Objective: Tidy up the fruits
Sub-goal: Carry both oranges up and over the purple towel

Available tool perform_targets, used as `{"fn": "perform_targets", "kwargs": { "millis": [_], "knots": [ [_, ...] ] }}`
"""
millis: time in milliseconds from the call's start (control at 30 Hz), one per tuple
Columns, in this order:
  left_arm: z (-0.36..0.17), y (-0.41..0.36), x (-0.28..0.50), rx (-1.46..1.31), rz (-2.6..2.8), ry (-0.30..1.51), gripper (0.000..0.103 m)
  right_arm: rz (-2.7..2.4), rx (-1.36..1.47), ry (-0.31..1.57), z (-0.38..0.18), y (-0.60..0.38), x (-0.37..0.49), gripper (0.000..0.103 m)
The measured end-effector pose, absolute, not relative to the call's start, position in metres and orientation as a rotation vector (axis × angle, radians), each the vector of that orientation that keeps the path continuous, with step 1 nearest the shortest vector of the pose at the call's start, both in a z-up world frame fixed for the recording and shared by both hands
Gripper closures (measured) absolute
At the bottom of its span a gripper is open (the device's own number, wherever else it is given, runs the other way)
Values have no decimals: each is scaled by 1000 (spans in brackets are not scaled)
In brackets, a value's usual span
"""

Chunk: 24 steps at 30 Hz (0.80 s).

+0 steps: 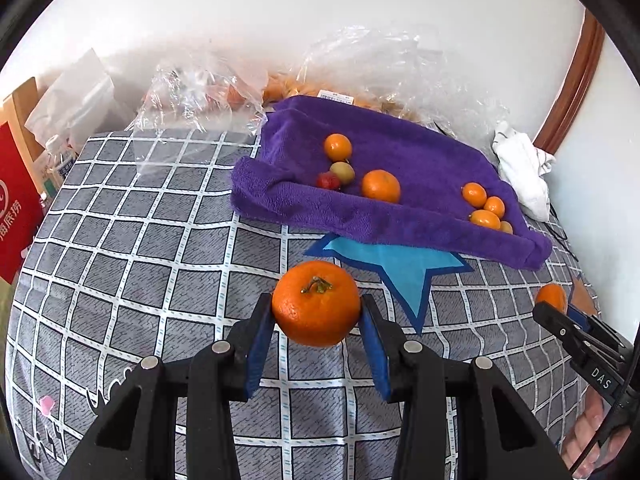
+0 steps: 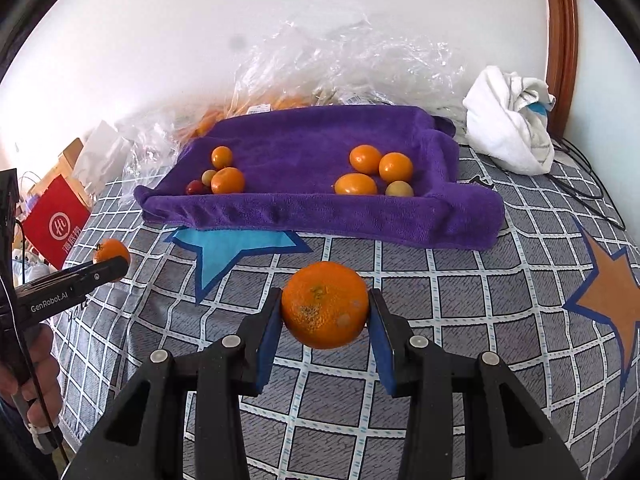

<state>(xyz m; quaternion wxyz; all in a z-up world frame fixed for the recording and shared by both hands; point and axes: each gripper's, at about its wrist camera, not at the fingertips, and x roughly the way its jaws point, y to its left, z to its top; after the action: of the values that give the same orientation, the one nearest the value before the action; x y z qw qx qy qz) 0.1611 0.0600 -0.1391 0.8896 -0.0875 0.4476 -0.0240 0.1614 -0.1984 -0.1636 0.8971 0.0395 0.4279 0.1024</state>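
Left gripper clamped on one stemmed orange, right gripper clamped on a second orange; both carried above the checked bedspread, short of the purple towel. Step judged: transport. Next: carry each over the raised towel edge, release among the sorted fruit.

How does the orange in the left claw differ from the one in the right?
The left orange shows a green stem on clean skin; the right orange shows a flat stem scar, brownish specks and pale blemishes. Both are round, about the same size, pinched between blue fingers above the checked bedspread.
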Motion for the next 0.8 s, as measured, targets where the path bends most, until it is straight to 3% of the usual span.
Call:
{"fn": "perform_targets", "kwargs": {
  "millis": [800],
  "knots": [
    [-93,54,210,-196,-87,853,63,169,55,827,-120,-209,213,62]
  ]
}}
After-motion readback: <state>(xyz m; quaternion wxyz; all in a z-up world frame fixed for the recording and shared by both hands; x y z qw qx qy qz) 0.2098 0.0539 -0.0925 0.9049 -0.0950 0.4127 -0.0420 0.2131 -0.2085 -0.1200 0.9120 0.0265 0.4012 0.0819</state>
